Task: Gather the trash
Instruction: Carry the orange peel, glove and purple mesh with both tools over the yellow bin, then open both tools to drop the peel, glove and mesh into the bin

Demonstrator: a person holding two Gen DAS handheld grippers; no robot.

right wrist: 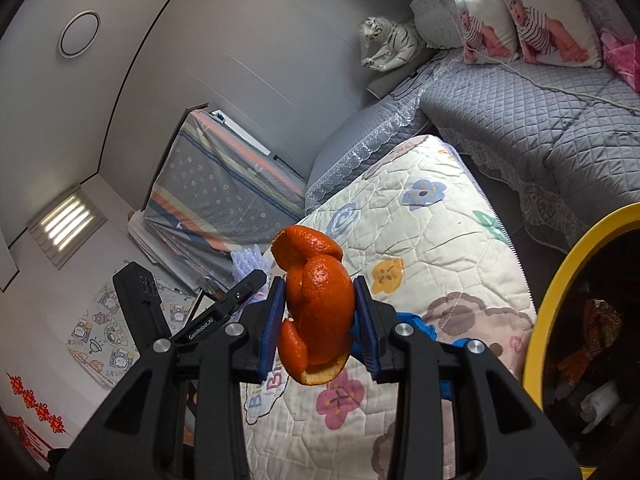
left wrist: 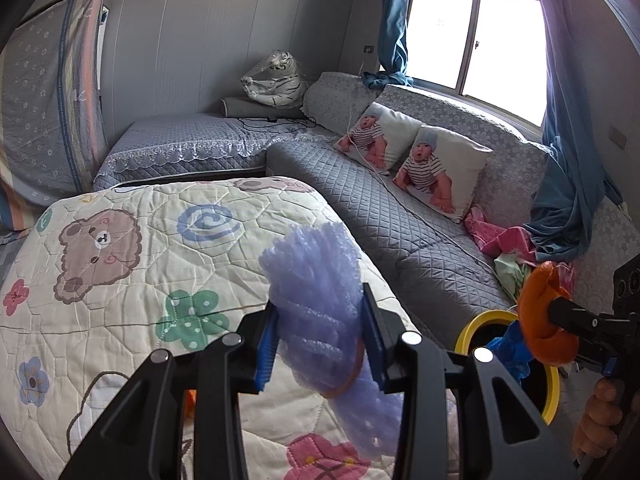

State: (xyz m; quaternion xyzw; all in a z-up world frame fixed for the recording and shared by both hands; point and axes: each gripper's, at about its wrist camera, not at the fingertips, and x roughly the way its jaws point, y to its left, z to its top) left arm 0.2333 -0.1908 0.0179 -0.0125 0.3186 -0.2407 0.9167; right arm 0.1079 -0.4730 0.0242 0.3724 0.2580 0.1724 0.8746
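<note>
Both loads were already lifted and in carriage toward the bin, so the drop was the step in hand. The left tongs [left wrist: 320, 340] held a lilac foam fruit net [left wrist: 316, 280], puffy and ribbed, above the quilted table's [left wrist: 120, 280] right edge. The right tongs [right wrist: 320, 328] clamped curled orange peel [right wrist: 316, 308], pale pith showing. Next, each needed carrying over the yellow-rimmed bin [right wrist: 560, 280] off that right edge, then releasing.

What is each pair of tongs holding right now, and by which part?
Left tongs pinch the purple foam net across its middle. Right tongs pinch the orange peel across its middle, its ends sticking out above and below.
</note>
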